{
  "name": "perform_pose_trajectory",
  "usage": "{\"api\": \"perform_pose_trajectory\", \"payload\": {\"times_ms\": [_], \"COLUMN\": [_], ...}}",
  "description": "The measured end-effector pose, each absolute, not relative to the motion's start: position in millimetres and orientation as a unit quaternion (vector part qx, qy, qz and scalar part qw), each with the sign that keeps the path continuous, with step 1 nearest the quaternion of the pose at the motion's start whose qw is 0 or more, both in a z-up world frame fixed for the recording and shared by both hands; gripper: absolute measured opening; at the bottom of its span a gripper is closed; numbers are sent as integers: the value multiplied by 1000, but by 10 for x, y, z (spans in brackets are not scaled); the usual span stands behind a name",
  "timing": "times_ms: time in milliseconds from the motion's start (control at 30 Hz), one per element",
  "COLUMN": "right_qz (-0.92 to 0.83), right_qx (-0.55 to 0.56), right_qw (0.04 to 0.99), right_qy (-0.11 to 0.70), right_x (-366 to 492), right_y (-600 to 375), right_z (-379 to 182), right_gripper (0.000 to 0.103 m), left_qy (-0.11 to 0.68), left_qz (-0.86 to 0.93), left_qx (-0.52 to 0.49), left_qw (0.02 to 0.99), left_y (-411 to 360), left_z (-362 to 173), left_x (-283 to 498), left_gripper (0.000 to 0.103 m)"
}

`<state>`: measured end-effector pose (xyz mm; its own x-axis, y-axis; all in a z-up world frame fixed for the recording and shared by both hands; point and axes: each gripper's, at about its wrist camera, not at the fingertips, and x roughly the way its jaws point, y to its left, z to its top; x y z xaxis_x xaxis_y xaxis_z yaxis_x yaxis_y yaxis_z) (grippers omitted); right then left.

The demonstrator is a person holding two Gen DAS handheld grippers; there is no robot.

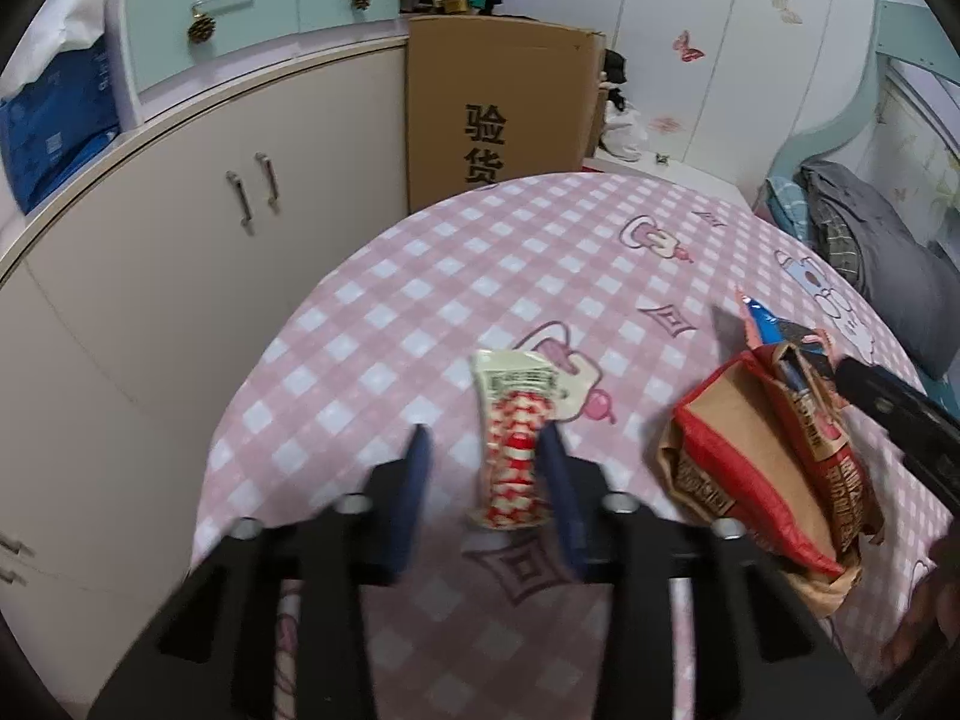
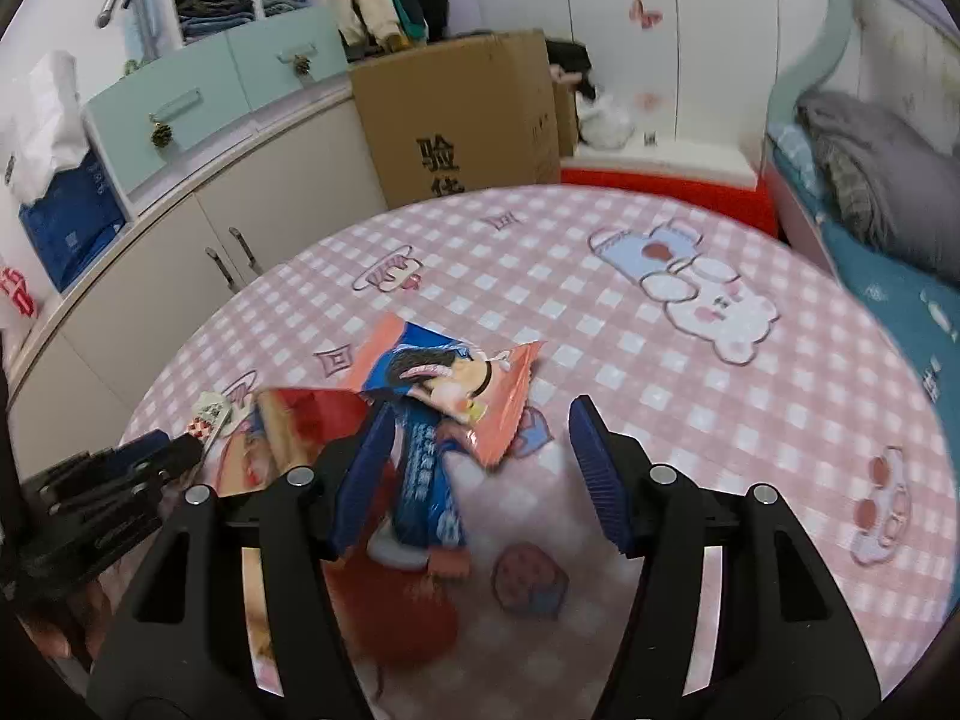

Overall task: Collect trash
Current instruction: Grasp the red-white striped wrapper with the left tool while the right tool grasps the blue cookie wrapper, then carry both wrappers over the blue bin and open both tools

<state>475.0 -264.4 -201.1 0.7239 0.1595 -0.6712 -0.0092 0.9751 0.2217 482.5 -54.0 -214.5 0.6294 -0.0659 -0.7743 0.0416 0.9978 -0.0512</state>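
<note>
the red-and-white checked wrapper lies on the pink checked tablecloth, just left of the torn red-and-brown bag as the left wrist sees it. the left gripper has the wrapper's near end between its blue pads: the right pad looks against the wrapper's edge, the left pad stands off with cloth showing in the gap, so it is partly closed and not yet gripping. to do this well, keep the near end centred between the pads and close fully before lifting, so the thin film does not slip out sideways.

on the other side of the red-and-brown bag, the right gripper hangs with its jaws wide apart over the orange-and-blue snack packet. its left pad lies over the packet, though whether it touches i cannot tell; nothing is held. it should straddle the packet's crumpled middle, not a loose corner
</note>
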Motion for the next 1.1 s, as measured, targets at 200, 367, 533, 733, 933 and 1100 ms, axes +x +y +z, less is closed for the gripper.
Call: {"api": "perform_pose_trajectory", "payload": {"times_ms": [200, 367, 533, 733, 933, 1100], "right_qz": [78, 83, 76, 65, 56, 73], "right_qx": [152, 155, 133, 130, 132, 127], "right_qw": [907, 909, 932, 952, 963, 964], "right_qy": [385, 377, 329, 268, 226, 220], "right_x": [4989, 4950, 4736, 4407, 4118, 3960], "right_y": [-2742, -2728, -2684, -2680, -2698, -2557], "right_z": [-2119, -2081, -1889, -1621, -1392, -1225], "right_gripper": [47, 13, 8, 7, 7, 7], "left_qy": [422, 409, 387, 363, 346, 331], "left_qz": [-51, -52, -57, -57, -54, -56], "left_qx": [-37, -48, -49, -56, -67, -72], "left_qw": [904, 910, 919, 928, 934, 939], "left_y": [-542, -497, -468, -368, -268, -176], "left_z": [-2134, -2106, -1977, -1782, -1621, -1453], "left_x": [4852, 4807, 4663, 4448, 4223, 3995], "left_gripper": [11, 9, 8, 8, 8, 8]}}
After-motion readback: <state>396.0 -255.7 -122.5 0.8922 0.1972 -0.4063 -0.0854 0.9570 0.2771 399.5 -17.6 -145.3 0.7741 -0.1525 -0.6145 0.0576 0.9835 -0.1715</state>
